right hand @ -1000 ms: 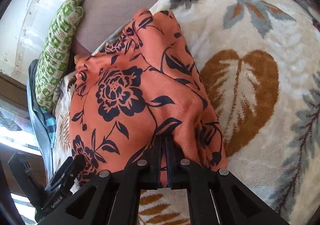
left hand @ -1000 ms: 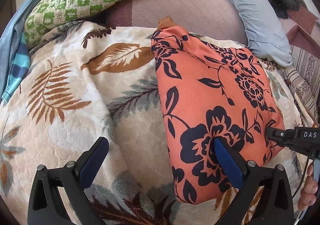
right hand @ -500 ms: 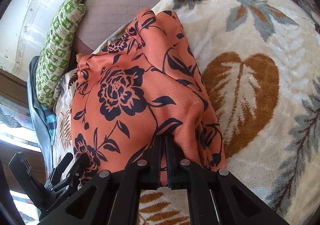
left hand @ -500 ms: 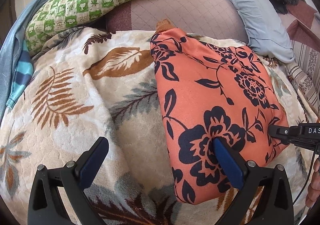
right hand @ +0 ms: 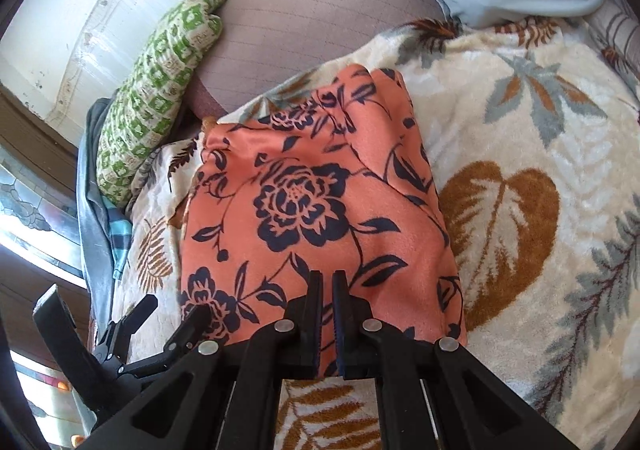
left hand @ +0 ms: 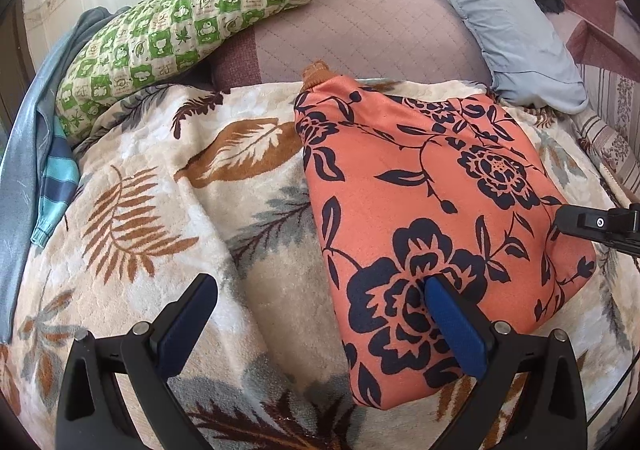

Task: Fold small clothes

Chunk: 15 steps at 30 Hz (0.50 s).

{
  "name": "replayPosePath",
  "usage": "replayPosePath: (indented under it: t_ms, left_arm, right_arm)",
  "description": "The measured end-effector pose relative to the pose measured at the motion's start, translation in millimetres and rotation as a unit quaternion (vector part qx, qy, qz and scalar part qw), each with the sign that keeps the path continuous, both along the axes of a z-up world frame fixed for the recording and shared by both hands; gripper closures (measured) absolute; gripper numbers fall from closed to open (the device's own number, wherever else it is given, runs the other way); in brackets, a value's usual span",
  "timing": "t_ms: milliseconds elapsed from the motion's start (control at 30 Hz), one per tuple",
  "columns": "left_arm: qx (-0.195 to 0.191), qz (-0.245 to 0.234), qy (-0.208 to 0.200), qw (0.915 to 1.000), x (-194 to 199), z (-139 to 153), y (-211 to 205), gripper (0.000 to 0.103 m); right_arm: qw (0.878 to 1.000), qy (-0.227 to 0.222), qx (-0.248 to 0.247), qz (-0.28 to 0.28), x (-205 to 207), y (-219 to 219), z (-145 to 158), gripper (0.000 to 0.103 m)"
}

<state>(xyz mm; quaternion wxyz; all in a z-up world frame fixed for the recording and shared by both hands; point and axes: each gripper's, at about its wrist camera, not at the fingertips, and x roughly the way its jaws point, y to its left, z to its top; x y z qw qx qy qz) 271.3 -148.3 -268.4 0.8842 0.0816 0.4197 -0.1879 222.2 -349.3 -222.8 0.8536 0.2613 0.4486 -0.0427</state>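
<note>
An orange garment with dark blue flowers lies folded on a cream leaf-print blanket. My right gripper is shut on the garment's near edge, and cloth shows between its pads. In the left wrist view it reaches in from the right at the garment's near right corner. My left gripper stands open above the garment's near left side. Its right finger is over the cloth and its left finger over the blanket. The right wrist view shows it at the lower left.
A green checked pillow and a mauve quilted cushion lie at the back. A light blue pillow sits at the back right. Grey-blue and teal striped clothes hang at the left edge. The blanket continues to the right of the garment.
My right gripper has risen while still shut on the garment's near edge, lifting that edge a little. The left gripper stays open and has hardly moved.
</note>
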Motion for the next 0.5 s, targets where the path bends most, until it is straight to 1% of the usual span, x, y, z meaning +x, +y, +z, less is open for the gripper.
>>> replayPosePath:
  t_ms: [33, 67, 167, 200, 300, 400, 467, 500]
  left_arm:
    - [0.0, 0.001, 0.0, 1.0, 0, -1, 0, 0.0]
    - [-0.001, 0.001, 0.001, 1.0, 0, -1, 0, 0.0]
    - [-0.003, 0.0, 0.006, 1.0, 2, -3, 0, 0.0]
    - [-0.003, 0.0, 0.005, 1.0, 2, -4, 0, 0.0]
    - [-0.008, 0.002, 0.008, 0.9999, 3, -3, 1, 0.0]
    - [-0.018, -0.002, 0.011, 0.9998, 4, -1, 3, 0.0]
    - [-0.038, -0.007, 0.008, 0.9992, 6, 7, 8, 0.0]
    - [-0.054, -0.007, 0.003, 0.9985, 7, 12, 12, 0.0]
  right_arm:
    - [1.0, -0.002, -0.001, 0.0, 1, 1, -1, 0.096]
    - [1.0, 0.006, 0.0, 0.001, 3, 2, -5, 0.096]
    - [0.998, 0.06, 0.009, 0.01, 13, 2, -34, 0.096]
    - [0.998, 0.06, 0.015, 0.009, 13, 1, -39, 0.096]
    - [0.998, 0.056, 0.029, 0.006, 11, -4, -36, 0.096]
    - [0.998, 0.041, 0.044, 0.002, 7, -10, -32, 0.096]
    - [0.999, 0.023, 0.044, 0.001, 4, -15, -22, 0.096]
    - [0.999, 0.007, 0.04, -0.004, 0, -20, -15, 0.096]
